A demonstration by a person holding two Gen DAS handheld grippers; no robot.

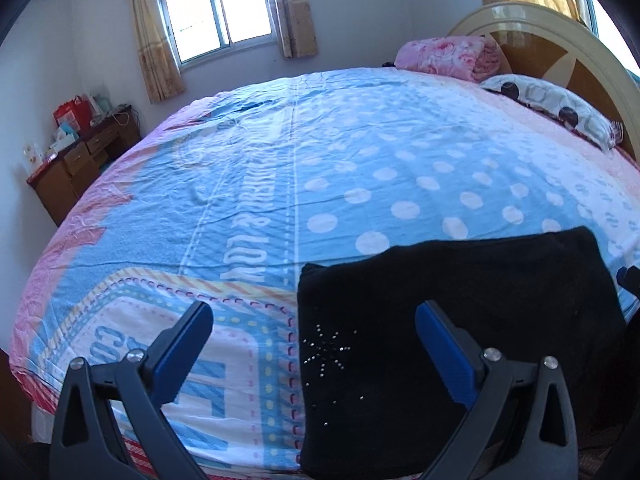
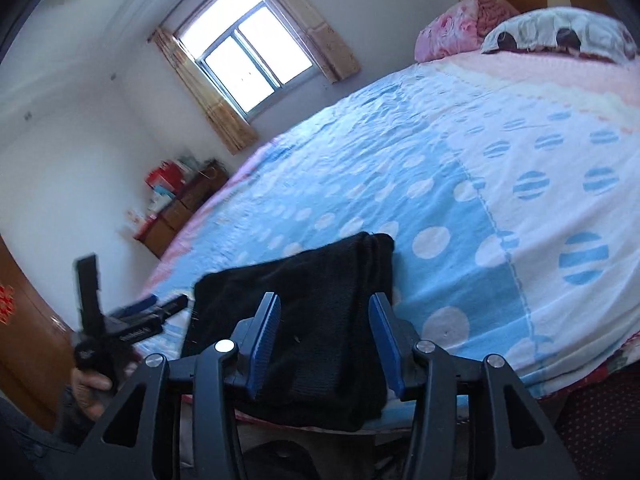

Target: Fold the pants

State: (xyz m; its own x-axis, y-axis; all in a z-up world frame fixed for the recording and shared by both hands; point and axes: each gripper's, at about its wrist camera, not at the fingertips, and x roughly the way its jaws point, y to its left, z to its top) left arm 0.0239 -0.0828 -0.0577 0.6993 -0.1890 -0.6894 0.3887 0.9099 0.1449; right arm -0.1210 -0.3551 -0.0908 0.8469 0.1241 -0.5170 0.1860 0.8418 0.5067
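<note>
The black pants [image 1: 460, 312] lie folded into a thick rectangle on the bed's blue-and-pink sheet [image 1: 280, 184], near the front edge, with a rhinestone star on the near left part. My left gripper [image 1: 313, 310] hovers open and wide over their left edge, nothing between its fingers. In the right wrist view the pants [image 2: 304, 280] lie flat under my right gripper [image 2: 325, 300]. Its blue pads stand apart above the cloth without pinching it, so it is open. The left gripper [image 2: 132, 316] appears blurred at the left, held by a hand [image 2: 92, 388].
A dotted pillow [image 1: 560, 108] and a rolled pink blanket [image 1: 448, 56] lie by the headboard [image 1: 560, 28] at the far right. A wooden desk [image 1: 80, 160] with red boxes stands by the wall under the window [image 1: 216, 12]. A brown door [image 2: 24, 328] is near left.
</note>
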